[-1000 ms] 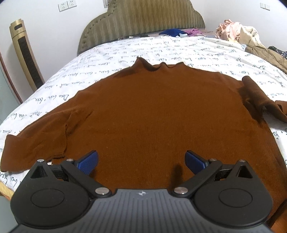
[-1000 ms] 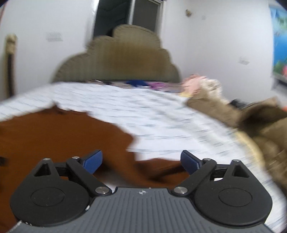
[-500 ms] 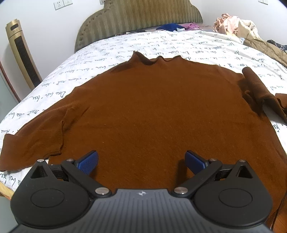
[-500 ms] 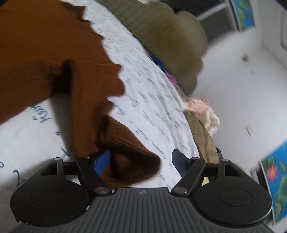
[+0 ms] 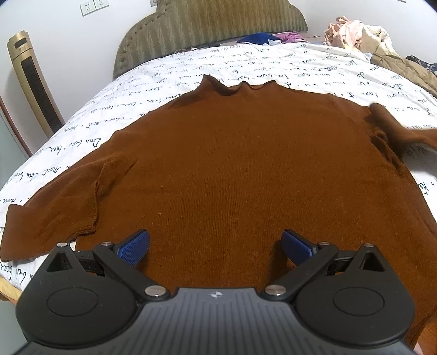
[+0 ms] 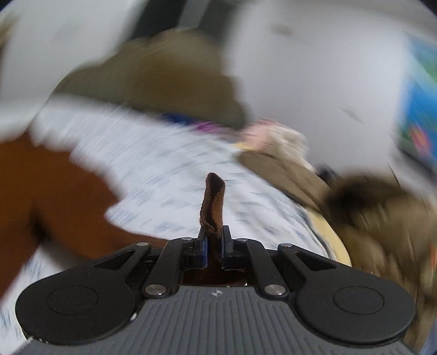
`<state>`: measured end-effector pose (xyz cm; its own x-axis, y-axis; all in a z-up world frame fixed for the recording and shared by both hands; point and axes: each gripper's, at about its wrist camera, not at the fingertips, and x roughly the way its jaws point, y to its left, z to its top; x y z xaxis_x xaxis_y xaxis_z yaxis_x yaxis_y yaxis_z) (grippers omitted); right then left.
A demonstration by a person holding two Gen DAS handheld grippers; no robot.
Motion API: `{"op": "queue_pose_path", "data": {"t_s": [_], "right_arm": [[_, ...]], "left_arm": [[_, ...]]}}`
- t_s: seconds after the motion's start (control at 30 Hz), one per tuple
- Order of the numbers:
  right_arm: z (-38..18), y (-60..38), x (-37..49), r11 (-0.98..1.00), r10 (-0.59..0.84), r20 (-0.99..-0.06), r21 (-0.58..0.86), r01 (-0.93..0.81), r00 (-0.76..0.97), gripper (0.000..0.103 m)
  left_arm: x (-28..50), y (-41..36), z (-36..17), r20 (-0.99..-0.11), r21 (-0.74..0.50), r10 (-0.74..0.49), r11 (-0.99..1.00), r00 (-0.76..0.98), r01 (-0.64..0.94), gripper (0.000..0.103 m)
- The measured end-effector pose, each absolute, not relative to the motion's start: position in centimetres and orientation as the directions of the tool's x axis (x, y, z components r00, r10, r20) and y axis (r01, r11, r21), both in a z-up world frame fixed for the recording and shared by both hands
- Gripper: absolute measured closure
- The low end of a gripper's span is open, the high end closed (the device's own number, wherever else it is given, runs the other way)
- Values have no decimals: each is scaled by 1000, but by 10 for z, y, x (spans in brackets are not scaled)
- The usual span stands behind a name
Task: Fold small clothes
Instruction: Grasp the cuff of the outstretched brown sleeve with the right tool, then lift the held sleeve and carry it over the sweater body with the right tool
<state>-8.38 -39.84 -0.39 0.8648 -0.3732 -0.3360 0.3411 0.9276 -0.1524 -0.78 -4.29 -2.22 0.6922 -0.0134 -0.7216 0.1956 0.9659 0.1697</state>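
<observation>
A brown knit sweater (image 5: 232, 153) lies flat and face-up on a bed (image 5: 169, 73) covered by a white sheet printed with dark script, its wavy collar (image 5: 237, 86) pointing toward the padded olive headboard (image 5: 207, 24). In the left wrist view the left gripper (image 5: 215, 245) hangs over the lower body of the sweater with its 2 blue-padded jaws spread wide and nothing between them; whether the pads touch the knit cannot be told. The left sleeve (image 5: 52, 215) extends outward to the bed's edge, its cuff lying flat on the sheet. The right sleeve (image 5: 396, 131) leaves the shoulder toward the frame's right border and appears blurred. In the right wrist view, which is heavily smeared, the right gripper (image 6: 214, 245) has its jaws drawn together on a narrow fold of the brown knit, apparently the cuff (image 6: 213, 204) of that sleeve, which stands up from between the pads above the sheet. The sweater's body (image 6: 49, 196) fills the left of this view. A heap of other clothes (image 5: 360, 30), pink, cream and tan, lies at the far right of the bed near the headboard, with blue and purple items (image 5: 262, 38) against the headboard itself. A gold tower unit (image 5: 32, 84) stands against the white wall beside the bed, below 2 wall sockets (image 5: 94, 4).
</observation>
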Motion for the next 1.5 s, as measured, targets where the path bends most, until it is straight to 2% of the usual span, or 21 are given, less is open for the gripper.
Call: {"op": "queue_pose_path", "data": {"t_s": [0.1,0.17,0.23,0.3,0.37,0.4,0.5,0.53,0.6,0.67,0.73,0.77,0.8,0.9,1.03,1.1,1.2,1.3,1.5], "right_arm": [[-1,-457,-114,845,-473,-311,105,525,824,94],[-6,-491,-134,755,-525,-327,247,607,786,94],[-18,-517,-153,676,-536,-338,378,633,774,95],[-33,-533,-165,593,-555,-372,451,667,744,94],[-57,-548,-168,523,-496,-417,556,646,761,91],[-68,-554,-171,478,-466,-428,615,628,774,86],[-98,-562,-177,353,-428,-421,737,577,800,86],[-98,-562,-177,353,-428,-421,737,577,800,84],[-102,-560,-175,342,-428,-396,761,551,813,72],[-100,-560,-171,344,-435,-375,771,536,819,62],[-98,-564,-164,340,-439,-361,781,524,823,60],[-97,-565,-162,335,-438,-364,783,525,822,71],[-94,-566,-159,330,-444,-375,776,537,814,91],[-80,-564,-156,333,-510,-367,750,572,778,92],[-34,-547,-156,409,-675,-280,628,662,682,92],[-10,-530,-149,467,-713,-226,553,690,664,92],[20,-491,-119,621,-675,-166,399,675,719,92],[35,-447,-81,757,-576,-149,276,593,804,92],[29,-369,-16,914,-331,-231,161,371,915,92]], "left_arm": [[-8,-42,-23,-720,174,-11,965,694,196,0],[-8,-42,-24,-722,174,-9,966,692,193,0],[-7,-42,-25,-726,173,-6,966,688,191,0],[-6,-42,-26,-728,173,-6,966,685,192,0],[-6,-42,-26,-728,175,-7,965,685,195,0],[-7,-42,-26,-728,178,-6,964,686,197,0],[-7,-44,-27,-726,185,-3,962,687,200,0],[-7,-44,-27,-726,186,-2,962,688,200,0],[-7,-44,-27,-727,185,-2,963,687,199,0],[-7,-44,-26,-724,186,-5,962,690,202,0],[-6,-45,-24,-714,192,-6,960,700,204,0],[-6,-45,-23,-708,194,-6,960,706,202,0],[-5,-45,-21,-702,196,-5,960,712,199,0],[1,-41,-15,-692,189,1,965,722,180,0],[10,-30,-8,-670,165,25,979,742,116,0],[16,-26,-8,-666,150,35,985,745,88,0],[25,-23,-13,-672,151,52,986,739,67,0],[31,-20,-20,-680,153,61,986,731,60,0],[37,-12,-30,-706,129,50,990,706,59,0]]}}
